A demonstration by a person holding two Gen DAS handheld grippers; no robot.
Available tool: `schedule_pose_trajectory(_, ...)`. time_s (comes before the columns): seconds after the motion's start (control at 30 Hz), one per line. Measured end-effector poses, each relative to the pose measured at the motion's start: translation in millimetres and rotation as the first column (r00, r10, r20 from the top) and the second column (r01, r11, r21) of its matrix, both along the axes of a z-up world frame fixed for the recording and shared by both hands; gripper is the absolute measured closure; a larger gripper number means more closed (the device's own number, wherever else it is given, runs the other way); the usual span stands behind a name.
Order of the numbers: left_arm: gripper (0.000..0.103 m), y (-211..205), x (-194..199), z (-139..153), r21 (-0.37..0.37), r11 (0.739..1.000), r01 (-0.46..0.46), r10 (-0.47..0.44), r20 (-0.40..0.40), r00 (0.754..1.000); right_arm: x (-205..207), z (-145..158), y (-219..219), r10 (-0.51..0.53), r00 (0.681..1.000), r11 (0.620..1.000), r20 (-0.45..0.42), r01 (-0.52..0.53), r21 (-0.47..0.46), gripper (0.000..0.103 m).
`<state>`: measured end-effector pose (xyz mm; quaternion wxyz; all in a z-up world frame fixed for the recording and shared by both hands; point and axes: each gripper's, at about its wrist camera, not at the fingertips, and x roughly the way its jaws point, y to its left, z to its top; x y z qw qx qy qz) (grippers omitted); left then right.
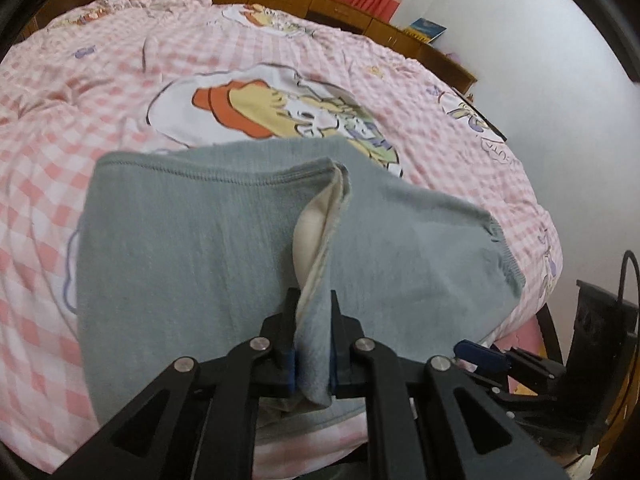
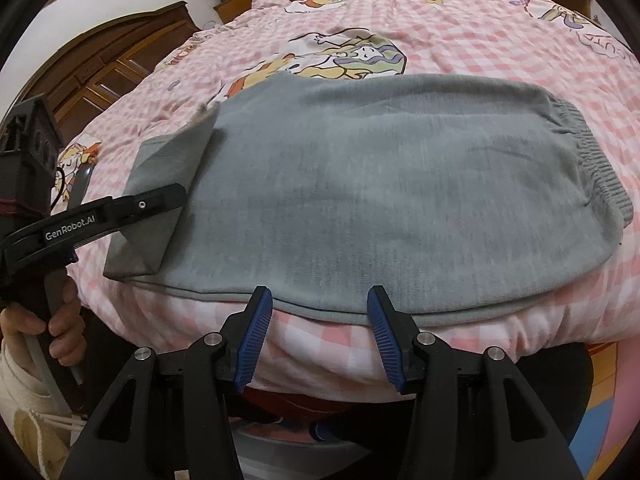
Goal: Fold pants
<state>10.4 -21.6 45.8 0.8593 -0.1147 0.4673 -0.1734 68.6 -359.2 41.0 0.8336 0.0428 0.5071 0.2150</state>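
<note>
Pants (image 2: 380, 184): grey, spread flat on the checked quilt (image 2: 480, 32), cuff end pinched up by the left gripper (image 1: 313, 344). Right gripper (image 2: 320, 320) spread wide, off the near hem. Best carried low over the pants toward the waistband (image 2: 592, 168), edges matched, released flat.

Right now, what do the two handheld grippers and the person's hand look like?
Both grippers are matte black with angular linkage arms and silver pivot bolts. The right gripper has ribbed blue pads on its fingers. The left gripper shows blue pad edges too; from the right wrist view its finger reads GenRobot.AI in white, and a thin black cable loops near its body. The left hand is bare, with a cream sleeve.
</note>
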Motion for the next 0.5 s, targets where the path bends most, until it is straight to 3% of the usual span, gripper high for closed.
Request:
schedule_pose_trajectory(0.07, 0.082, 0.3, 1.4, -3.4, -0.020, 1.000, 0.002, -0.002, -0.011, 1.000, 1.1, -1.3, -0.1, -0.002, 1.000, 1.000, -0.003, 0.002, 0.002, 0.052)
schedule_pose_trajectory(0.13, 0.067, -0.2, 1.2, -2.2, -0.041, 0.999, 0.012, -0.013, -0.018, 1.000, 2.7, -1.3, -0.1, -0.003, 1.000, 1.000, -0.006, 0.003, 0.004, 0.052)
schedule_pose_trajectory(0.3, 0.041, 3.5, -11.7, 16.4, 0.001, 1.000, 0.027, -0.027, 0.019, 0.999, 3.7, -0.4, 3.6, 0.000, 1.000, 1.000, 0.001, 0.000, -0.018, 0.052)
schedule_pose_trajectory(0.5, 0.033, 34.3, -29.5, 26.3, 0.012, 0.999, -0.046, 0.045, 0.046, 0.998, 7.3, 13.9, 17.7, 0.034, 0.999, 0.999, 0.023, -0.033, -0.008, 0.052)
